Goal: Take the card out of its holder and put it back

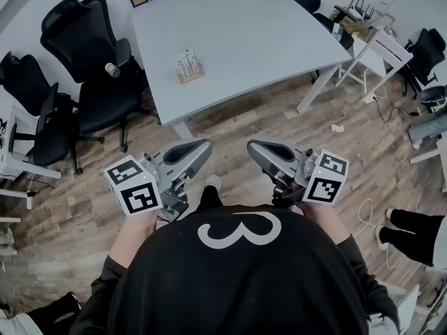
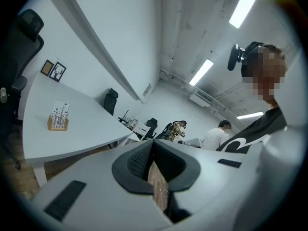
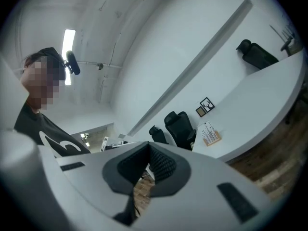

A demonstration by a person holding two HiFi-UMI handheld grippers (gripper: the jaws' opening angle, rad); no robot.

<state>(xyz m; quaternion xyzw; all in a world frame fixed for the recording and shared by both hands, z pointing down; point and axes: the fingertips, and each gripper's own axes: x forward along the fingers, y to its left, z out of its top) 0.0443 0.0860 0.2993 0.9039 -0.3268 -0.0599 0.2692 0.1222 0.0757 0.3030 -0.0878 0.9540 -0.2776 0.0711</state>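
Two tools (image 1: 201,149) (image 1: 253,147), one table (image 1: 265,26), one card holder (image 1: 188,67).

We can read only a large white 3 on the person's black shirt (image 1: 237,292); the print on the card (image 1: 187,63) on the table (image 1: 244,26) is too small.

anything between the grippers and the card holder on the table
Nothing visible: only floor and table lie between the left gripper, the right gripper and the holder. The chairs stand off to the left.
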